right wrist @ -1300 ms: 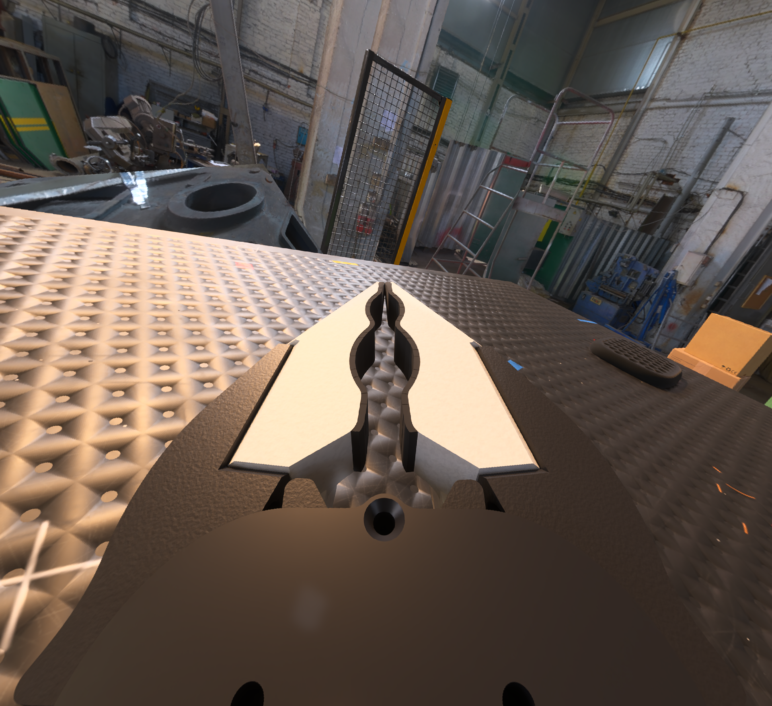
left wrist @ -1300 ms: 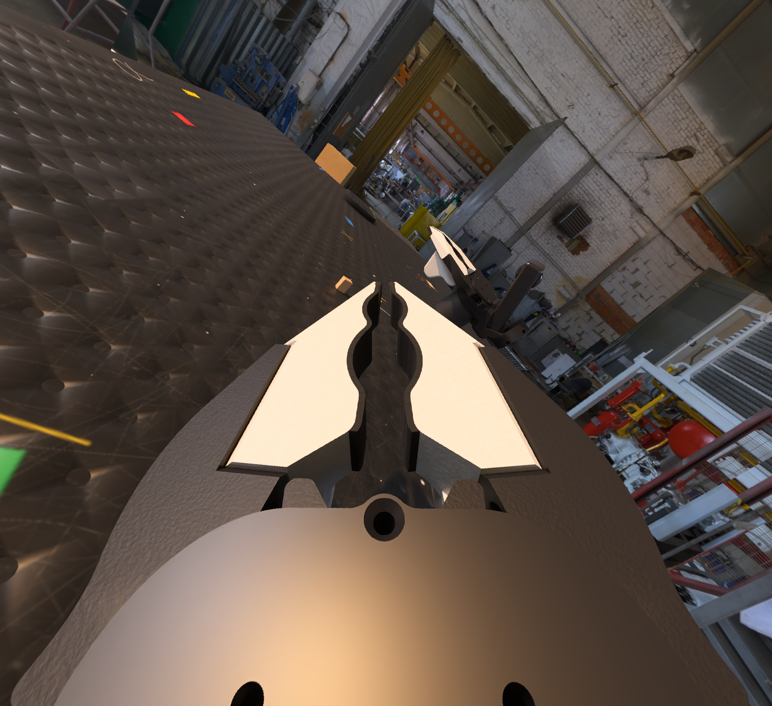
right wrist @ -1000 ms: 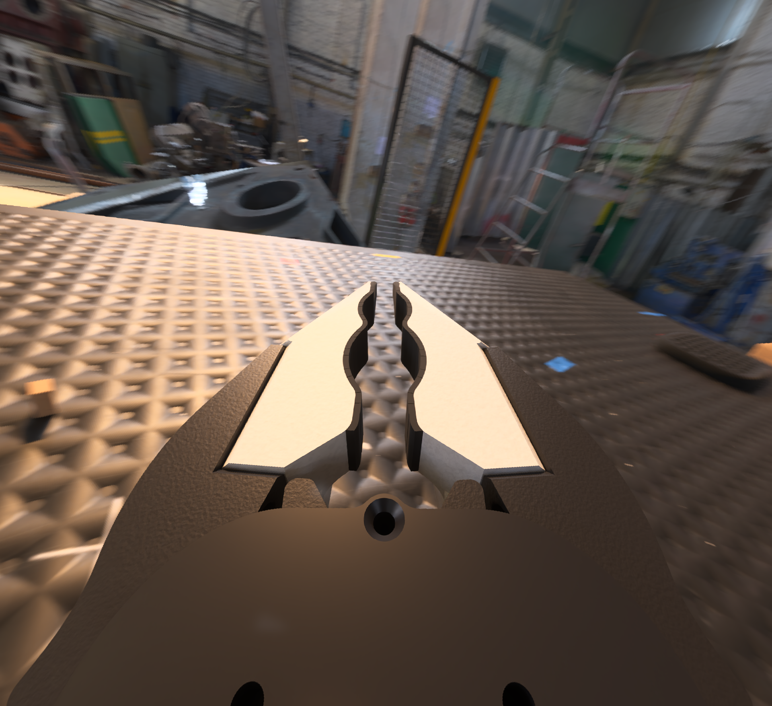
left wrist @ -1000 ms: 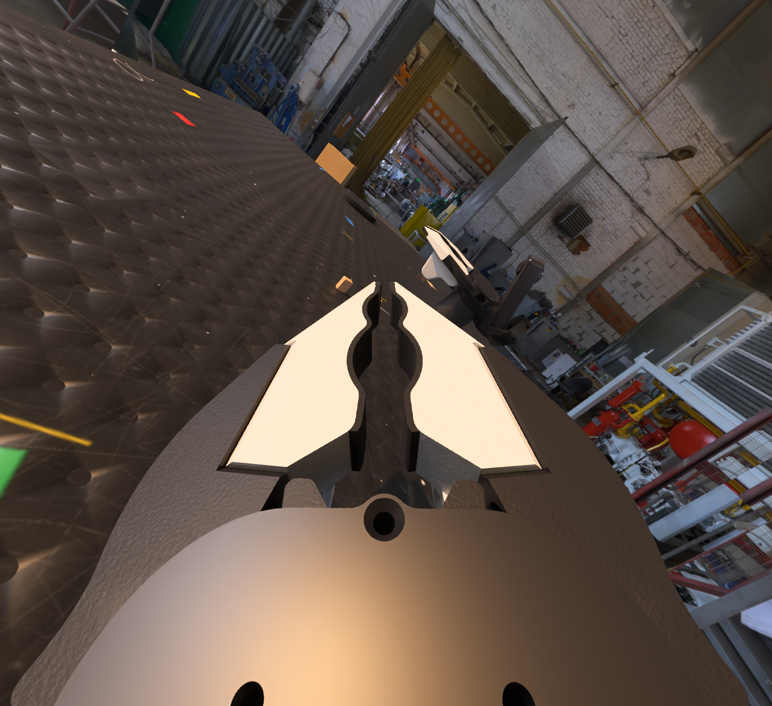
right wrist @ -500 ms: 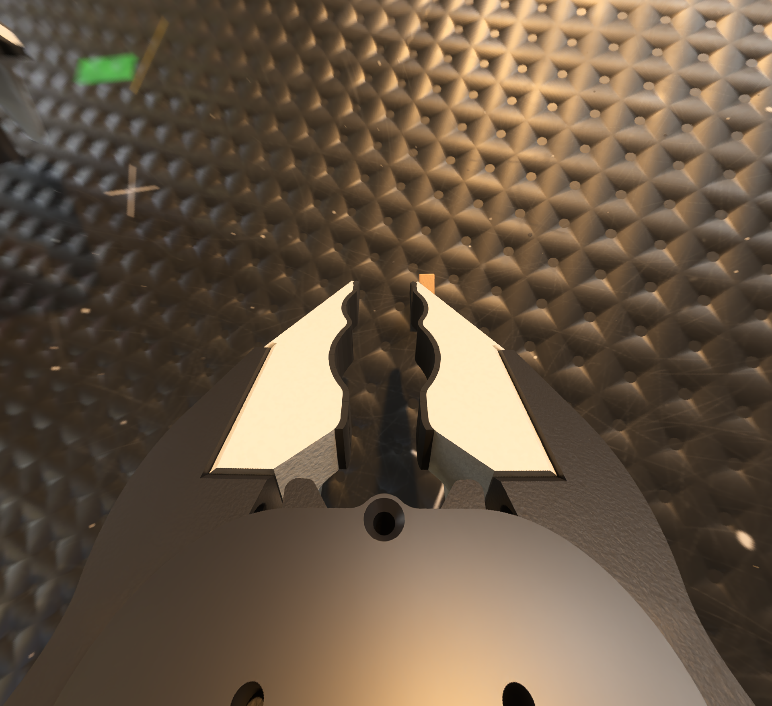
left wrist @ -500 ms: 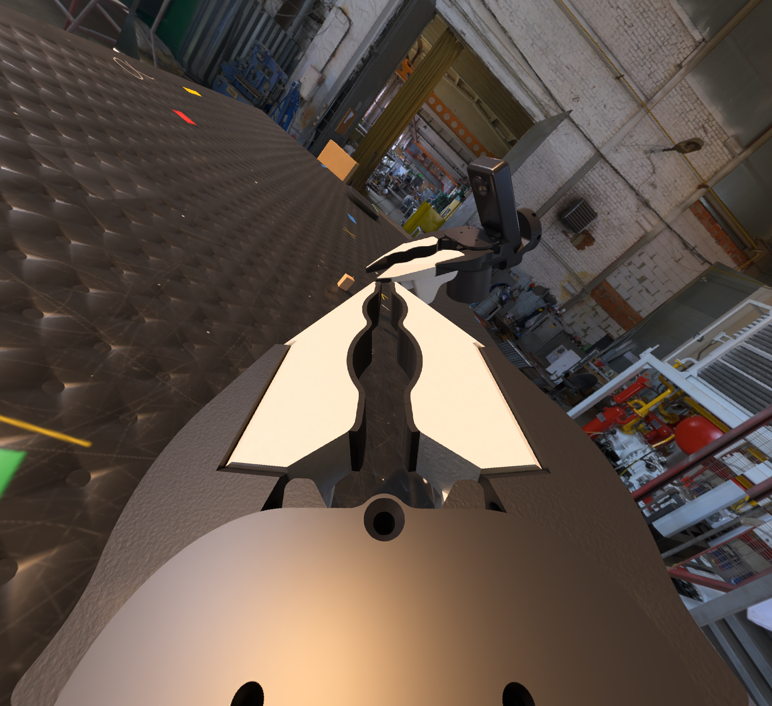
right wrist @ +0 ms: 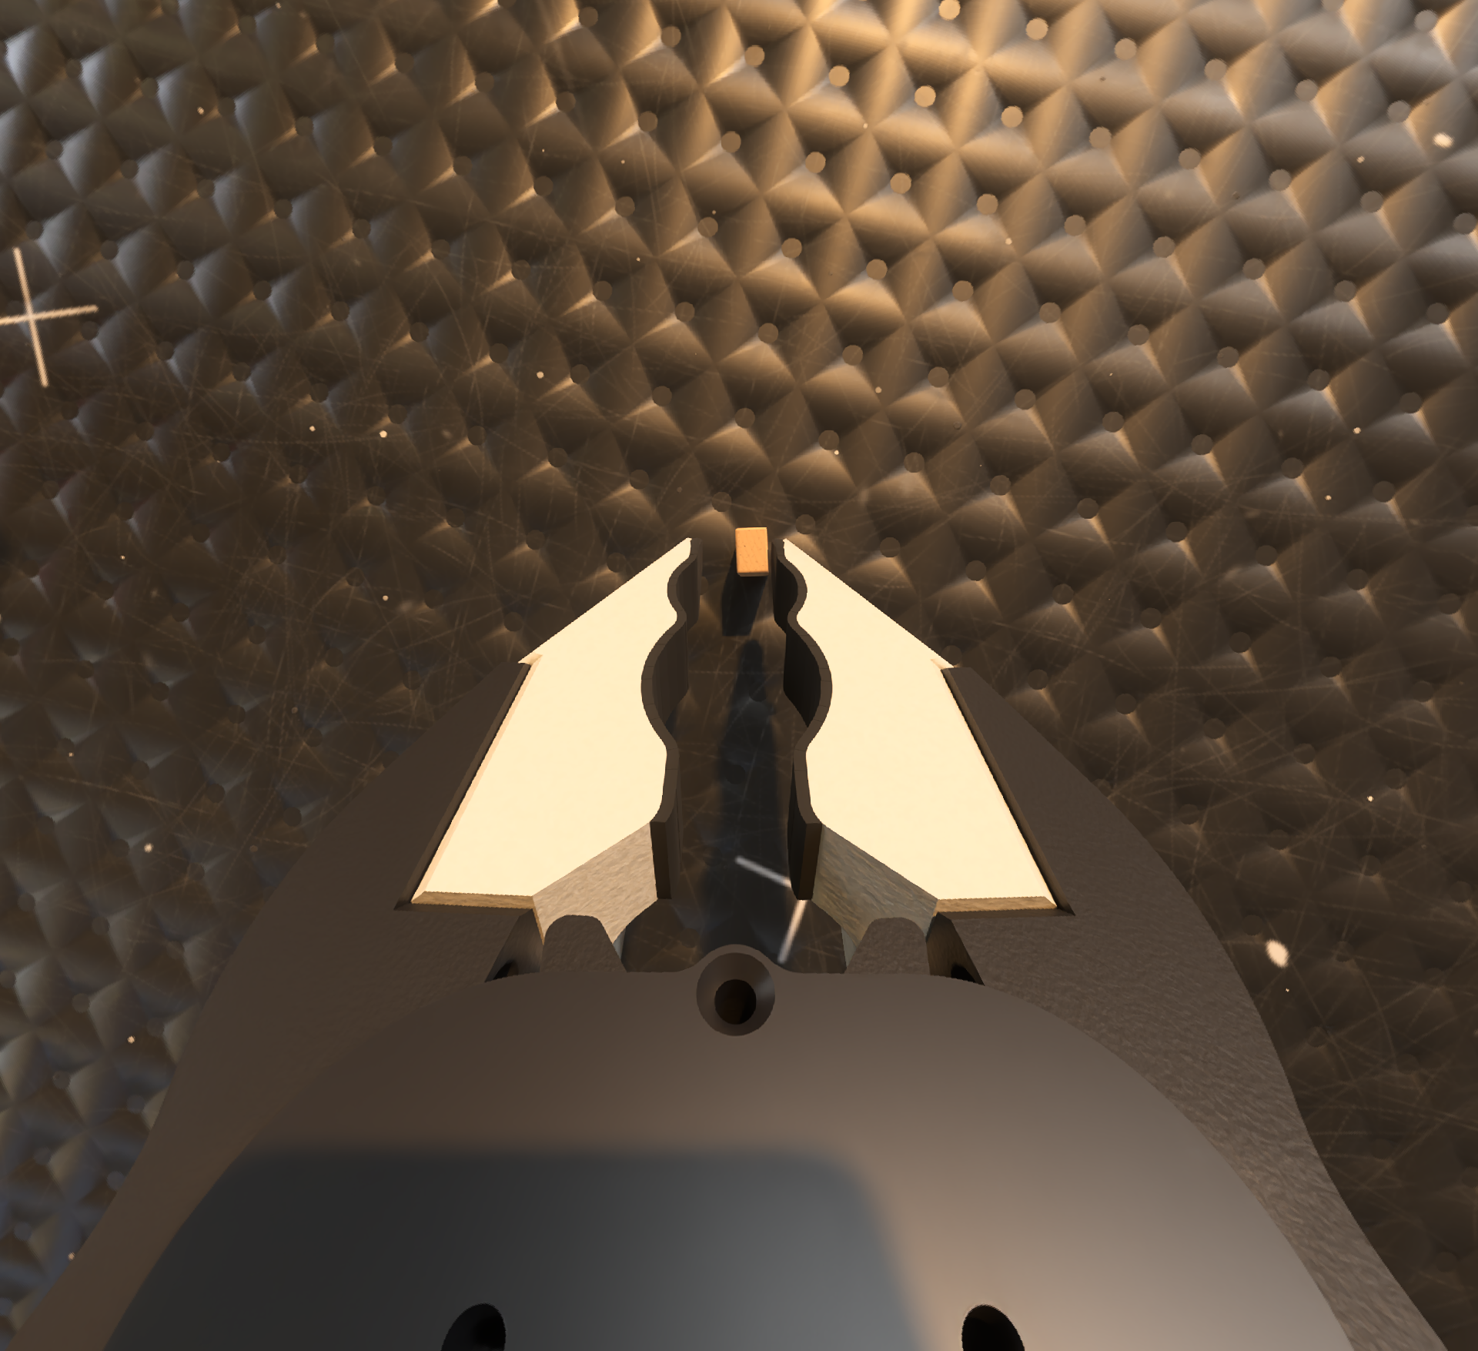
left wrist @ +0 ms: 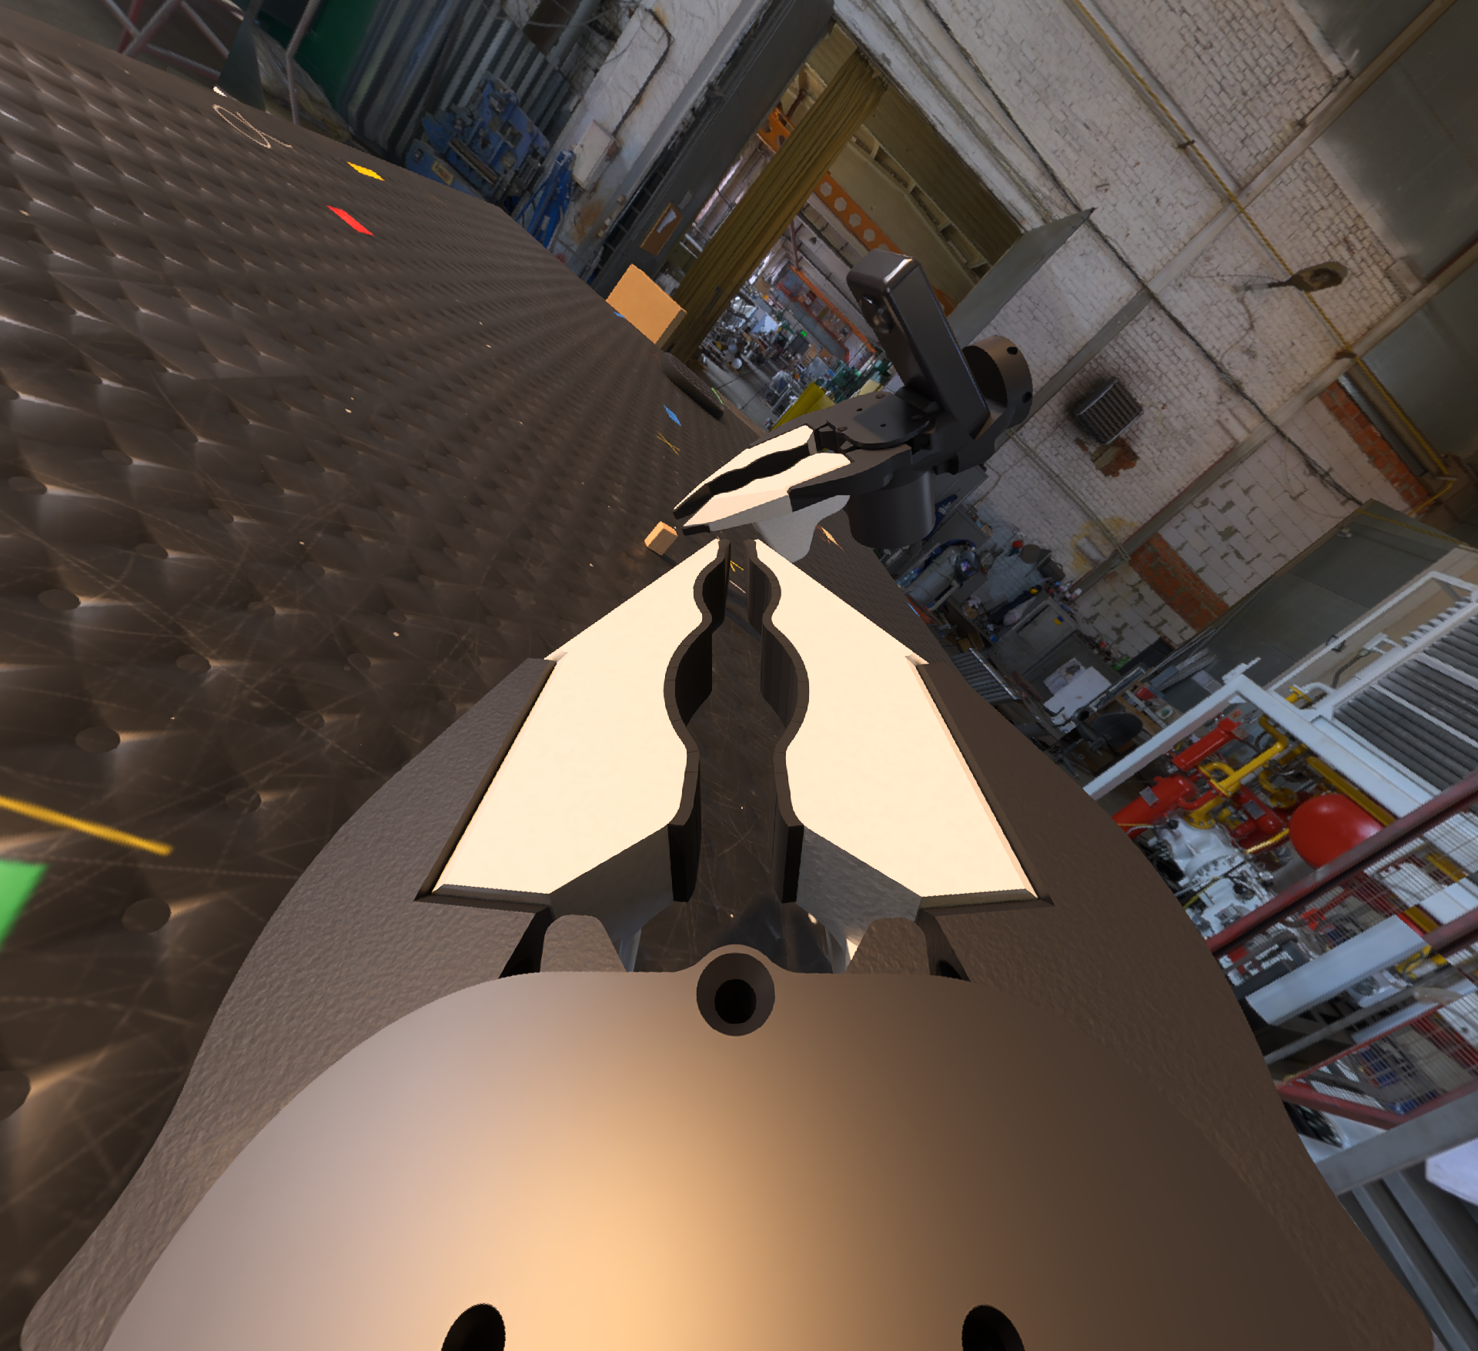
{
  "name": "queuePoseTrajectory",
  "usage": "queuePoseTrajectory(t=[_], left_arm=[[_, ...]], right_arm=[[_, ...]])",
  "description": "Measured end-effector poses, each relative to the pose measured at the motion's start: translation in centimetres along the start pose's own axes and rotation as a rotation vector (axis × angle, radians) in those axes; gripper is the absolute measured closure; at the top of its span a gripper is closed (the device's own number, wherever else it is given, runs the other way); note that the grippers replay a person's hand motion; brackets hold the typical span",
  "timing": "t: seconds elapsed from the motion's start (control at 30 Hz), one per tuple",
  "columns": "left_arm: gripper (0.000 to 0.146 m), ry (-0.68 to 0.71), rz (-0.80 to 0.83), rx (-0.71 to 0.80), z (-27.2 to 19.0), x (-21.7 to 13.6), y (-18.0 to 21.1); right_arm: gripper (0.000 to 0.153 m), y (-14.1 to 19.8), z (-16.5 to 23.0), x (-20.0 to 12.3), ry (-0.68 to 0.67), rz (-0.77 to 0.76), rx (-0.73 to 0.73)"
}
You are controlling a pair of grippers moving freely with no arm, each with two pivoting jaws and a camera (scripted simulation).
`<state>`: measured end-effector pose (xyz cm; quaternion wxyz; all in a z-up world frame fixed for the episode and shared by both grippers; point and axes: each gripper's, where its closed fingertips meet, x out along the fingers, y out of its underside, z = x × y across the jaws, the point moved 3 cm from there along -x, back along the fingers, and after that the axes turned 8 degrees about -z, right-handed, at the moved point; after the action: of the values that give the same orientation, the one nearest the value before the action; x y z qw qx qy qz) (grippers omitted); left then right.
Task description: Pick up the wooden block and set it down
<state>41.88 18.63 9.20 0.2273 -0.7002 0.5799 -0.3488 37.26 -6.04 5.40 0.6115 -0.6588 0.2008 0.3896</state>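
The small wooden block (right wrist: 752, 551) lies on the dimpled metal table (right wrist: 1040, 273). In the right wrist view it shows between the tips of my right gripper (right wrist: 740, 545), which points down at the table with its jaws open. The fingers stand on either side of the block and do not touch it. In the left wrist view the block (left wrist: 661, 537) sits just left of the right gripper (left wrist: 689, 511), which hangs tilted over it. My left gripper (left wrist: 737, 546) is shut and empty, low over the table, with its tips just short of the block.
A white cross mark (right wrist: 32, 317) lies on the table at the left. A green patch (left wrist: 16, 897), a yellow line (left wrist: 88, 825), and red (left wrist: 349, 219) and yellow (left wrist: 366, 171) marks lie on the table. A cardboard box (left wrist: 644, 301) stands past the far edge.
My right gripper has opened, tipped down to face the table and moved over the block, which now sits centred between its tips. The left gripper has not moved.
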Motion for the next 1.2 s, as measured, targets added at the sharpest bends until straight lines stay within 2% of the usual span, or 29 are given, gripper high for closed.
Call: queuePoseTrajectory(t=[0.23,0.7,0.8,0.93,1.1,1.2], left_arm=[[0.143,0.0,0.002,0.0,0.0,0.0,0.0],[0.143,0.03,-0.015,-0.024,-0.2,-0.1,-0.3],[0.143,0.096,-0.084,-0.109,-0.4,-0.6,-1.2],[0.143,0.175,-0.145,-0.174,-0.7,-1.3,-2.0],[0.143,0.168,-0.165,-0.095,-1.7,-1.5,-2.1],[0.143,0.116,-0.154,0.015,-3.3,-1.7,-2.0]], right_arm=[[0.137,0.5,-0.3,0.7,-0.001,0.106,-0.02],[0.145,0.6,-0.2,1.3,-0.021,0.175,-0.082],[0.145,-0.1,0.3,0.9,-0.038,0.125,-0.129],[0.145,-2.3,1.5,-1.5,-0.061,-0.04,-0.159],[0.145,-3.4,4.6,-4.6,-0.094,-0.204,-0.251],[0.145,-3.4,7.2,-5.7,-0.112,-0.27,-0.341]])
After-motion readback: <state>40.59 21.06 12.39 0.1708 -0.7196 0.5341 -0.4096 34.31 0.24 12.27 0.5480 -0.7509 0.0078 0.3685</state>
